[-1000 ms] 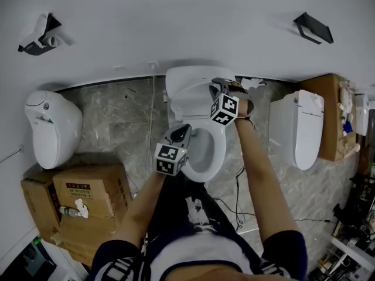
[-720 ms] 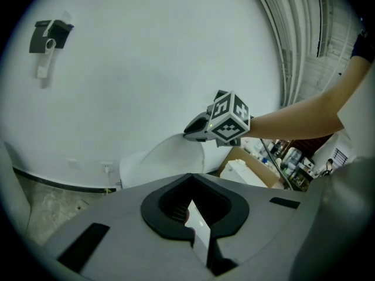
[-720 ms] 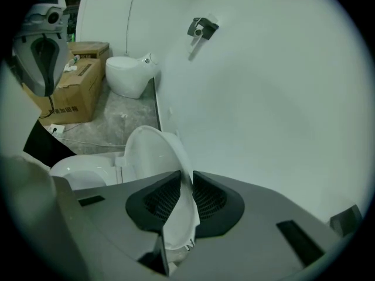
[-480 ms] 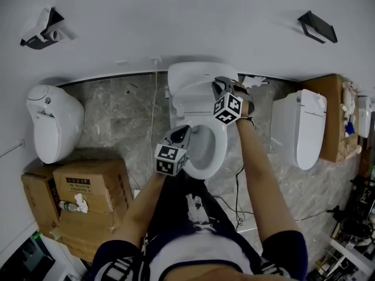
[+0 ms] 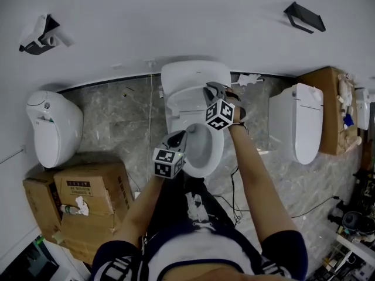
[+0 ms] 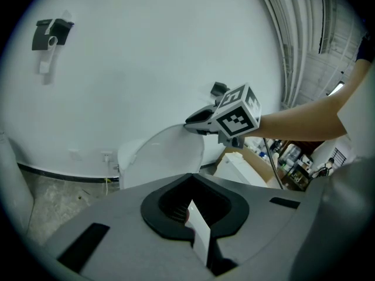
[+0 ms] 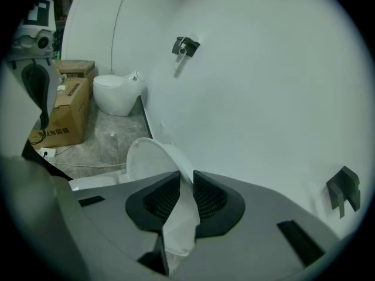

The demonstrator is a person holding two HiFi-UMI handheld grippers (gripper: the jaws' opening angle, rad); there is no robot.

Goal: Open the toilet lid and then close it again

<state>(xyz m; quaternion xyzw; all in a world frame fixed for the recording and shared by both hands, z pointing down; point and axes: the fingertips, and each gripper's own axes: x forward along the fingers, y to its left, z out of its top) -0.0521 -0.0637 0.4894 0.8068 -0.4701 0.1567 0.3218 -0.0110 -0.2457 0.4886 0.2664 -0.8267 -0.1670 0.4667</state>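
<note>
Gripping the toilet lid (image 7: 153, 157) at its free rim, your right gripper (image 7: 186, 179) is holding it at a narrow setting. The ribbed pads (image 7: 159, 201) are pinching the thin edge, which is running up through the slot between them. The lid is standing part-raised over the seat (image 5: 219, 146) of the middle toilet and leaning back toward the wall (image 5: 176, 22).

Your left gripper (image 5: 180, 137) is hanging over the front-left of the seat with its jaws pressed together. It is not touching the lid. A pale sliver is showing in its slot, and I cannot tell what it is.

Assessment of the lid:
- It is looking like rigid moulded plastic, light for its size, so it is likely swinging freely on its rear pivot.
- The glossy, curved surface is likely slippery against the pads.
- The rim is thin, so only a shallow bite is available.

The front rim, farthest from the pivot, is giving you the best leverage and appears to be the right hold. A loose pinch there is risking the lid slipping out and dropping onto the seat. Whether the pivot is damping a fall is not evident.
</note>
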